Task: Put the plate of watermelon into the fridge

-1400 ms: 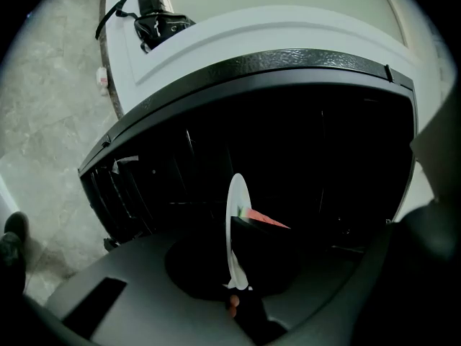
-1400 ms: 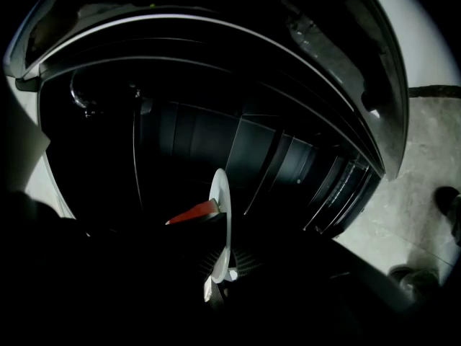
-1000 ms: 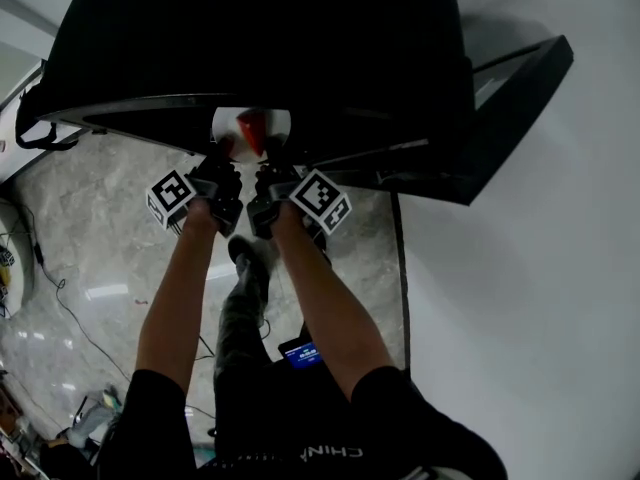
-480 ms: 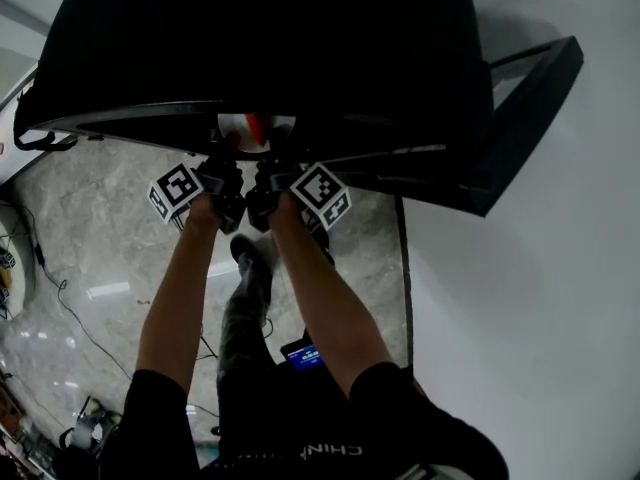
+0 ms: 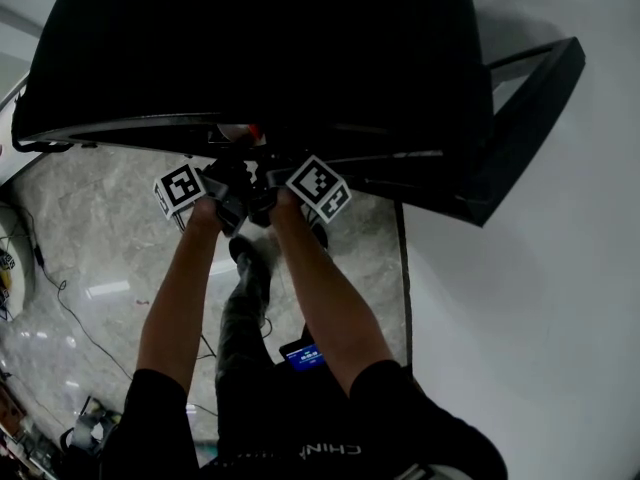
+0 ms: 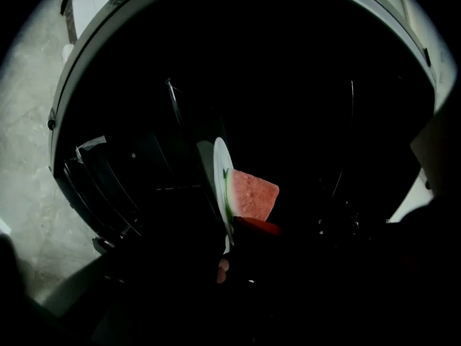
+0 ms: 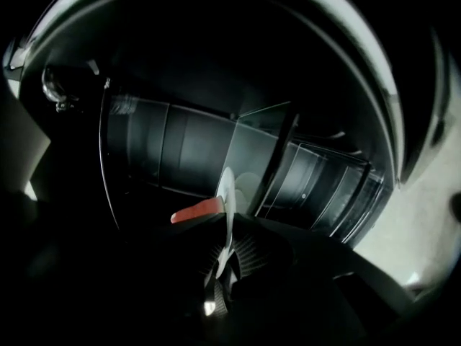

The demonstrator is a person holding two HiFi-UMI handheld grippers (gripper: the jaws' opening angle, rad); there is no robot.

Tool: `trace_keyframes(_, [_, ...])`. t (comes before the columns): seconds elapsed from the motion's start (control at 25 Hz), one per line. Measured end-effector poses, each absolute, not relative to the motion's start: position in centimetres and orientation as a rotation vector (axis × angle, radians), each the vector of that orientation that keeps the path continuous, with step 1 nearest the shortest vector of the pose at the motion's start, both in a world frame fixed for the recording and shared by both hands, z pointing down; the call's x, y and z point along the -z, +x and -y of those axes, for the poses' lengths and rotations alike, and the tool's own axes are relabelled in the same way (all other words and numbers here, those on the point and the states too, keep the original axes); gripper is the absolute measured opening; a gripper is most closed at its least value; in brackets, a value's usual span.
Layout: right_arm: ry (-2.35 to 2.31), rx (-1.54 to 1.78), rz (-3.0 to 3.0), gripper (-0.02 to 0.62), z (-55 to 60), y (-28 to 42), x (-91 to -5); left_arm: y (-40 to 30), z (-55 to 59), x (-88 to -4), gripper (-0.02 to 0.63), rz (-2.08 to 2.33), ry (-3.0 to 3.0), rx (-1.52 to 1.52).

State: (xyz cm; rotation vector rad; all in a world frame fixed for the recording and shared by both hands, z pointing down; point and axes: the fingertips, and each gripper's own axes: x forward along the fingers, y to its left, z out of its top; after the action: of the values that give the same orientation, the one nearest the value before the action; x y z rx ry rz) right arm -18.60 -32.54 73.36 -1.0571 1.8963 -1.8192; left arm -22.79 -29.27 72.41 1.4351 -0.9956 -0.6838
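A white plate (image 6: 221, 182) carrying a watermelon slice (image 6: 252, 194) is held edge-on inside the dark fridge (image 5: 260, 48). My left gripper (image 6: 225, 254) is shut on the plate's near rim, its jaws lost in shadow. From the other side my right gripper (image 7: 222, 265) clamps the same plate (image 7: 227, 193), with the red slice (image 7: 196, 210) sticking out to the left. In the head view both grippers (image 5: 232, 168) (image 5: 264, 173) sit side by side at the fridge opening, and only a sliver of the plate (image 5: 240, 131) shows under the fridge's top edge.
The fridge door (image 5: 520, 98) stands open at the right. Shelves and clear bins (image 7: 317, 186) line the dark inside, with wire racks (image 6: 108, 186) at the left. Marble floor (image 5: 90, 248) lies below, a white wall (image 5: 540, 318) at the right.
Both grippers have pushed the plate forward into the fridge. The plate and slice, plainly seen a second ago, are now almost hidden under the fridge's top edge.
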Motion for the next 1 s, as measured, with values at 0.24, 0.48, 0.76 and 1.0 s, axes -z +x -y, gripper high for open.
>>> trace_keyframes(0.24, [-1.02, 1.818, -2.003, 0.025, 32.4, -18.7, -73.1, -23.1, 29.8, -72.5, 0.04, 1.016, 1.423, 0.705])
trace_keyframes(0.48, [-1.007, 1.776, -2.201, 0.086, 31.7, -19.1, -72.8, -23.6, 30.0, -72.6, 0.034, 1.031, 1.384, 0.737])
trace_keyframes(0.76, [-1.015, 1.768, -2.313, 0.121, 30.1, -18.3, -73.5, -24.0, 30.4, -73.0, 0.025, 1.054, 1.328, 0.766])
trace_keyframes(1.0, [-1.096, 1.653, -2.505, 0.096, 29.4, -18.1, -73.1, -24.3, 30.9, -72.5, 0.025, 1.084, 1.347, 0.737])
